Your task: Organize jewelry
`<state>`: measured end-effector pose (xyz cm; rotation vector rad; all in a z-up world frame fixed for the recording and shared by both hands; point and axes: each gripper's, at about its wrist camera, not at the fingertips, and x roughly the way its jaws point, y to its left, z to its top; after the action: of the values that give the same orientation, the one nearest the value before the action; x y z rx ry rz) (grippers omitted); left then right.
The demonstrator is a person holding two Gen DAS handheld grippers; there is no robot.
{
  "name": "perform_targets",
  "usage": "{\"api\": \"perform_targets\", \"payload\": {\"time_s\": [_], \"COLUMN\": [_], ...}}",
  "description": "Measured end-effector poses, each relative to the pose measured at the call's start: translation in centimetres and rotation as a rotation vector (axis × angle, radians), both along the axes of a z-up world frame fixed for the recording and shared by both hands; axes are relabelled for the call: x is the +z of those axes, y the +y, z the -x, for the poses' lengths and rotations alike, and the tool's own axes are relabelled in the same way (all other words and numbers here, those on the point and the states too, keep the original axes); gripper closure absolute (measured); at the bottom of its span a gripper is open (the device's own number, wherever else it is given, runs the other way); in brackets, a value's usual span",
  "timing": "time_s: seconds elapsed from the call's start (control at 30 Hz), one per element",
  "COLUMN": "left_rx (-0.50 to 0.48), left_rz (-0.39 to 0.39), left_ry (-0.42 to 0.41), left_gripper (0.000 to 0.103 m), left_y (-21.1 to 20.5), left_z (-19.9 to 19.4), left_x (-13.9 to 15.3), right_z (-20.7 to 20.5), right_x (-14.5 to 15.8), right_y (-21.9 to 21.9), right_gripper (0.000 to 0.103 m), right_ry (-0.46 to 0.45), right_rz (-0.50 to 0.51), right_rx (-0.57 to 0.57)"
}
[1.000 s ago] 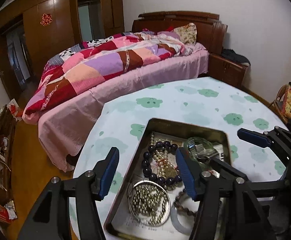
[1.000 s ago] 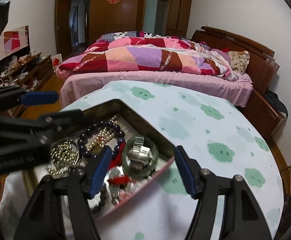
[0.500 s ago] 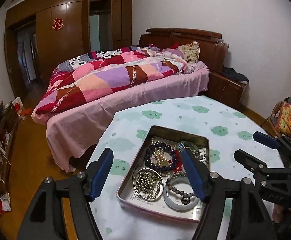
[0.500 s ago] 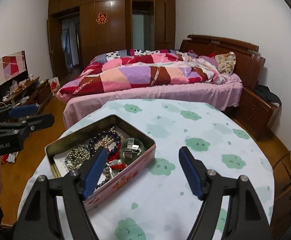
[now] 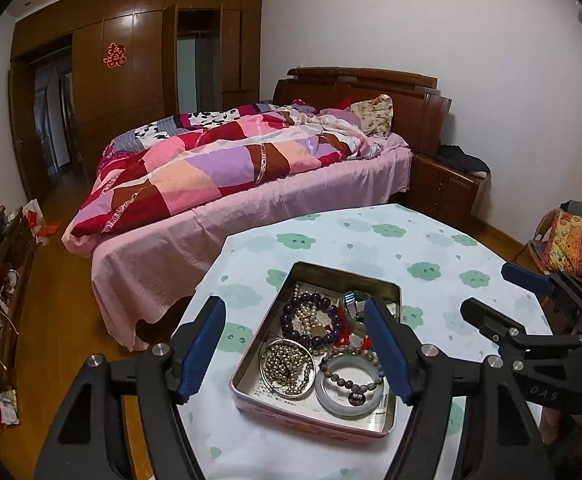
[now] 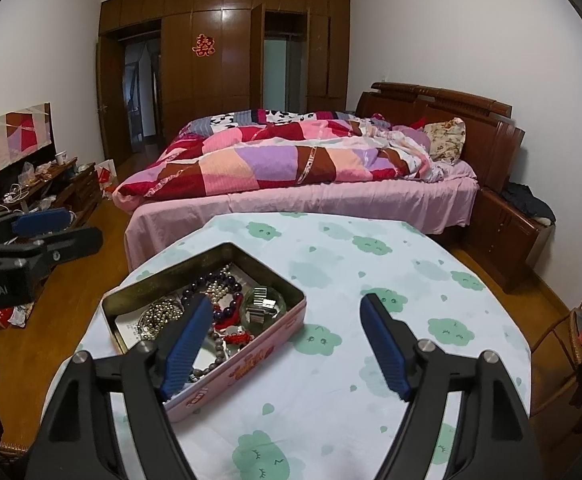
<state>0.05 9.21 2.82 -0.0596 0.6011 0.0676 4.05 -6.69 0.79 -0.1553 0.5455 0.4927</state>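
Observation:
A pink metal tin (image 5: 291, 410) (image 6: 251, 364) sits on a round table near its left edge. It holds a purple bead bracelet (image 5: 291, 316), a coil of small metallic beads (image 5: 287, 364), a pale jade bangle (image 5: 347, 398), a grey bead bracelet, red pieces and a clear green dish (image 6: 263, 308). My left gripper (image 5: 295, 348) is open and empty, raised above and in front of the tin. My right gripper (image 6: 287, 344) is open and empty, raised over the table to the right of the tin; it also shows in the left wrist view (image 5: 499, 300).
The table has a white cloth with green cloud prints (image 6: 371, 280). A bed with a patchwork quilt (image 5: 231, 168) stands just behind the table. A low cluttered cabinet (image 6: 51, 184) is at the left, a nightstand (image 6: 511, 232) and a chair with cushion (image 5: 575, 240) at the right.
Both grippers have pulled back and up from the tin, which looks smaller and farther off. Both stay open and empty. The jewelry in the tin has not moved.

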Motion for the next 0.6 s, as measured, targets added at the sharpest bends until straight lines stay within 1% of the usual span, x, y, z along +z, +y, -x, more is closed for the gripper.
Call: {"api": "perform_targets", "payload": {"time_s": [0.13, 0.6], "left_rx": [-0.002, -0.011], "left_rz": [0.001, -0.014], "left_ry": [-0.004, -0.023], "left_gripper": [0.031, 0.031], "left_y": [-0.09, -0.67], "left_z": [0.28, 0.38], "left_x": [0.25, 0.31], "right_z": [0.07, 0.36], "right_x": [0.13, 0.42], "right_y": [-0.08, -0.16], "right_gripper": [0.021, 0.018], "right_ry": [-0.010, -0.019], "right_rz": [-0.001, 0.000], "right_rx": [-0.005, -0.004]}}
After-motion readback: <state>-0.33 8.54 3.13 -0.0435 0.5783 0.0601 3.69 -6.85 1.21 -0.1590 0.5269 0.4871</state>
